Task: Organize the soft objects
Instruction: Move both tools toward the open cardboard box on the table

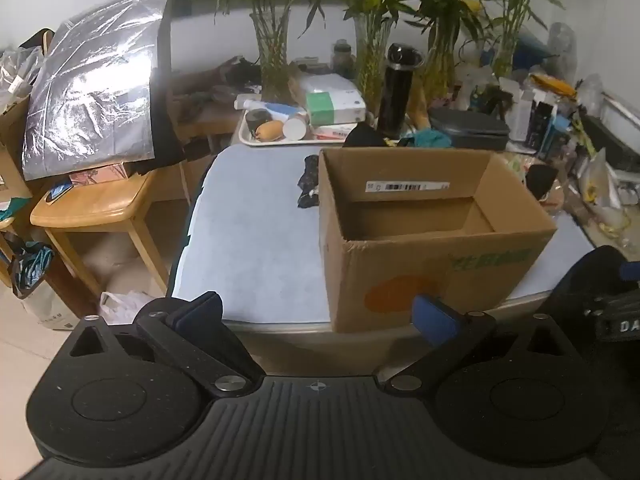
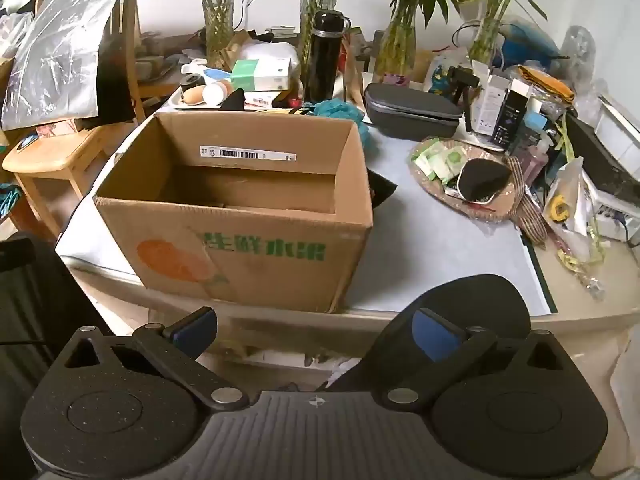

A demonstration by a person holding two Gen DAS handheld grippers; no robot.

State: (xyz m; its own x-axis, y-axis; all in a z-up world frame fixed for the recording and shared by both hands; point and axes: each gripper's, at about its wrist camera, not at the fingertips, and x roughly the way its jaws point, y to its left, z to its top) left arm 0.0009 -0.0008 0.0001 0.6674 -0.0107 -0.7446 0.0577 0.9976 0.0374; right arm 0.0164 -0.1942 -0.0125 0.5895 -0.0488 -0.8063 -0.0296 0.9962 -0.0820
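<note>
An open cardboard box (image 1: 432,272) (image 2: 248,252) with an orange print and green lettering stands on the pale blue table mat (image 1: 256,248) (image 2: 432,252); its inside looks empty. A dark patterned cloth (image 1: 309,182) lies just left of the box. A black soft piece (image 2: 382,191) sticks out at the box's right side. A teal fluffy thing (image 1: 430,138) (image 2: 340,109) and a black cloth (image 1: 362,136) lie behind the box. A black eye mask (image 2: 482,180) rests on a woven hat. My left gripper (image 1: 318,314) and right gripper (image 2: 316,330) are open and empty, short of the table's front edge.
A white tray (image 1: 256,142) with tubes and boxes, a black flask (image 1: 396,92) (image 2: 326,56), glass vases with bamboo, a grey case (image 2: 412,114) and cluttered bottles at the right fill the back. A wooden stool (image 1: 96,204) with a foil bag stands to the left.
</note>
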